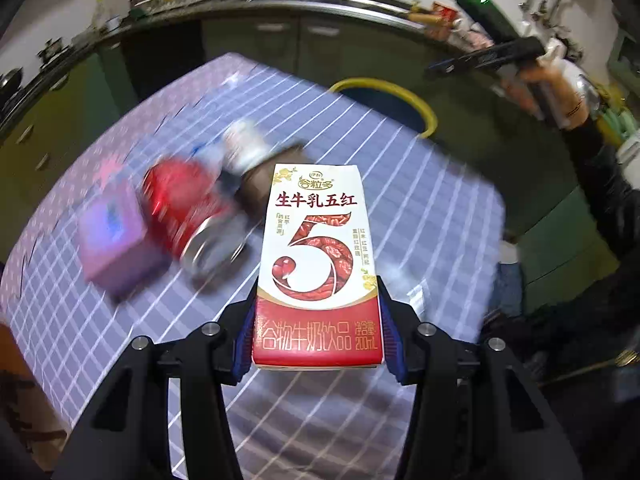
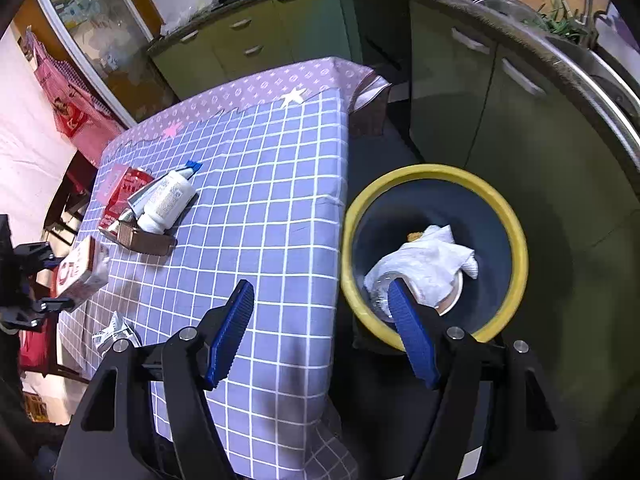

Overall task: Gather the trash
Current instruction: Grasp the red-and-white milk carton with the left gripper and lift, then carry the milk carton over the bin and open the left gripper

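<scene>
Left tongs (image 1: 318,330) clamp a milk carton (image 1: 318,256) above the table (image 1: 420,208); right tongs (image 2: 324,332) gape empty.

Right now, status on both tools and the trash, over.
Left tool shut on milk carton, lifted off table. Right tool open, empty, beside yellow-rimmed bin. Path to bin clear.

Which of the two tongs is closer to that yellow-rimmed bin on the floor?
Right. The right tongs hang open at the table's edge, one finger over the yellow-rimmed bin. The left tongs are across the table, clamped on a milk carton.
</scene>
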Action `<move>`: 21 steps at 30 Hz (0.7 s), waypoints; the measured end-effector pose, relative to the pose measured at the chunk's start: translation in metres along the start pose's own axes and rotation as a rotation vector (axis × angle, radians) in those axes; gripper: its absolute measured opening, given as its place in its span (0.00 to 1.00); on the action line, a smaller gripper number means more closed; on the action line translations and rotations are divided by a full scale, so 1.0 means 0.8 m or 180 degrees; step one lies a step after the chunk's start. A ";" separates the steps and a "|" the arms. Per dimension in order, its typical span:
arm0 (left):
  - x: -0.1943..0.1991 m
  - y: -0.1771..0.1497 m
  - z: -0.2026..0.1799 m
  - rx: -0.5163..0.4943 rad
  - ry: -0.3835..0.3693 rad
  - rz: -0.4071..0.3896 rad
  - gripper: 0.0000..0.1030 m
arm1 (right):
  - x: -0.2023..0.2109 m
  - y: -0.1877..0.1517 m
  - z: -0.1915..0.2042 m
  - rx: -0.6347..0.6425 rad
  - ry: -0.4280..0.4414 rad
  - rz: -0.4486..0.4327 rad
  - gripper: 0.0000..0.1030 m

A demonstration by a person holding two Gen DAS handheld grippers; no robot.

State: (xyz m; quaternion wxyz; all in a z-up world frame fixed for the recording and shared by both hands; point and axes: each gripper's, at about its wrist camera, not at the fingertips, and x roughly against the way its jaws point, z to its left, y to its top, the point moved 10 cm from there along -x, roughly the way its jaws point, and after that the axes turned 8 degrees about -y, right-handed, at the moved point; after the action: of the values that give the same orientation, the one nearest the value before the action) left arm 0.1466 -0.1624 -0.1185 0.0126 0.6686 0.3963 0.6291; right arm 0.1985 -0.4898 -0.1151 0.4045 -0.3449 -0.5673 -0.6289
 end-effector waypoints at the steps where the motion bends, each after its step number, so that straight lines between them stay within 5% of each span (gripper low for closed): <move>1: -0.001 0.013 -0.009 -0.0033 -0.0029 0.0001 0.48 | 0.007 0.000 -0.007 -0.0028 -0.0017 -0.0041 0.67; 7: -0.050 0.124 -0.073 -0.0249 -0.0484 0.0180 0.48 | 0.046 -0.020 -0.058 -0.0260 -0.0076 -0.0224 0.67; 12: -0.140 0.217 -0.109 -0.0363 -0.0730 0.0397 0.48 | 0.062 -0.062 -0.113 -0.0509 -0.0147 -0.0241 0.67; 19: -0.301 0.319 -0.101 -0.0318 -0.0561 0.0665 0.49 | 0.070 -0.119 -0.180 -0.0888 -0.0218 -0.0206 0.67; 21: -0.327 0.331 -0.091 -0.0217 -0.0477 0.0683 0.64 | 0.070 -0.131 -0.194 -0.0969 -0.0217 -0.0195 0.67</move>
State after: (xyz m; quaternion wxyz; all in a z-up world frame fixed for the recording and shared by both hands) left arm 0.2484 -0.5216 -0.1840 -0.0025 0.7514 0.2989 0.5882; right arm 0.0834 -0.6471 -0.1289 0.3086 -0.4060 -0.4891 -0.7076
